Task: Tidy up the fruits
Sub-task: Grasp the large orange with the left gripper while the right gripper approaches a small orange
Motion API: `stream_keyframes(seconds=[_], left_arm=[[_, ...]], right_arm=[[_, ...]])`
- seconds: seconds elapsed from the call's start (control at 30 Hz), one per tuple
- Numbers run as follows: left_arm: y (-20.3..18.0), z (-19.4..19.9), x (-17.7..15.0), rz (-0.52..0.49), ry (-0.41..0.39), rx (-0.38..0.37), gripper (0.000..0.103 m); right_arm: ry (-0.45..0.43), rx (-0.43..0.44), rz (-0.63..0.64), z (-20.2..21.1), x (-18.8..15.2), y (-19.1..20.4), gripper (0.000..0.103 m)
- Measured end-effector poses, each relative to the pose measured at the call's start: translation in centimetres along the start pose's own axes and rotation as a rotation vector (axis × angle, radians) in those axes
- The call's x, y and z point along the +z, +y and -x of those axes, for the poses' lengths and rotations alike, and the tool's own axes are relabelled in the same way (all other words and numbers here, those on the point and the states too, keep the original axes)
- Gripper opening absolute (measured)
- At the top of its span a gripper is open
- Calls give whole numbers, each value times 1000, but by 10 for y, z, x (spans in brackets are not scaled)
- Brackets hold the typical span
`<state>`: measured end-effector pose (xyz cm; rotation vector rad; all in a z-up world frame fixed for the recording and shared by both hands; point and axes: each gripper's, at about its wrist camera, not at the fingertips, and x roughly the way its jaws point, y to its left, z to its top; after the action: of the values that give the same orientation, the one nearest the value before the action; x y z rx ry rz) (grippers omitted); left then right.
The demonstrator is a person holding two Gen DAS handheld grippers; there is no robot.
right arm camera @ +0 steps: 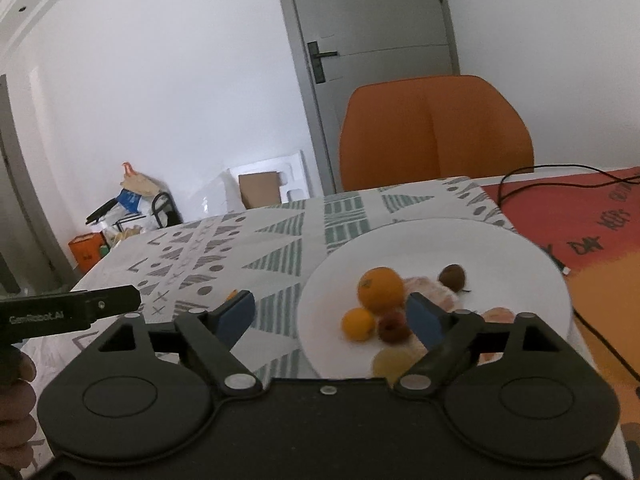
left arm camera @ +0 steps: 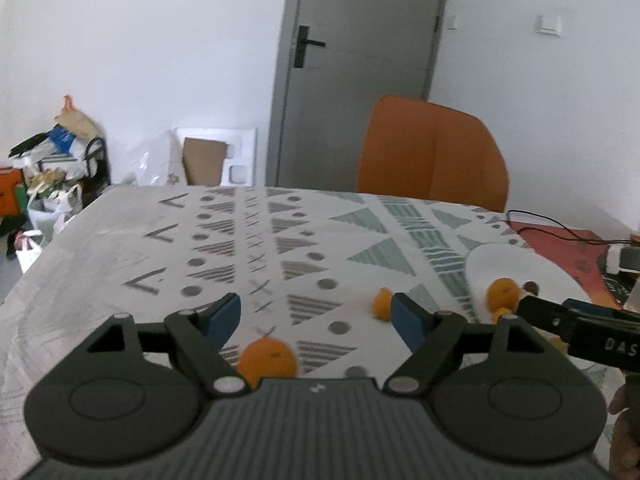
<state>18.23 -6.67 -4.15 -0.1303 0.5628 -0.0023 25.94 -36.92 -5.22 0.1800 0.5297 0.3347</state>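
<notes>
My left gripper (left arm camera: 316,320) is open and empty above the patterned tablecloth. An orange (left arm camera: 268,362) lies on the cloth just below and between its fingers. A smaller orange (left arm camera: 381,304) lies beside the right finger. My right gripper (right arm camera: 332,316) is open and empty, its fingers over the near edge of a white plate (right arm camera: 500,256). On the plate lie a large orange (right arm camera: 380,287), a small orange (right arm camera: 358,323), a reddish fruit (right arm camera: 393,327), a brown fruit (right arm camera: 452,276), a yellow fruit (right arm camera: 394,362) and peeled pale pieces. The plate also shows in the left wrist view (left arm camera: 500,264).
An orange chair (right arm camera: 436,132) stands behind the table. A red mat (right arm camera: 580,220) with a black cable (right arm camera: 560,168) lies at the right. Bags and boxes (left arm camera: 52,172) are piled on the floor at the left. A grey door (left arm camera: 360,60) is behind.
</notes>
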Motion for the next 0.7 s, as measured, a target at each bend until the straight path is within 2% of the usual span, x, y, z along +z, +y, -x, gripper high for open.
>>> stream_keyframes(seconds=[0.3, 0.57, 0.67, 0.7], left_arm=[[29, -8, -17, 40, 52, 29, 81], [39, -15, -24, 70, 51, 4, 80], [39, -25, -27, 68, 80, -7, 67], [40, -27, -29, 75, 92, -20, 52]], right_arm=[[18, 18, 40, -8, -6, 25, 95], [33, 28, 72, -17, -7, 44, 95], [38, 31, 84, -21, -6, 51, 95], [39, 32, 92, -23, -6, 54, 95]])
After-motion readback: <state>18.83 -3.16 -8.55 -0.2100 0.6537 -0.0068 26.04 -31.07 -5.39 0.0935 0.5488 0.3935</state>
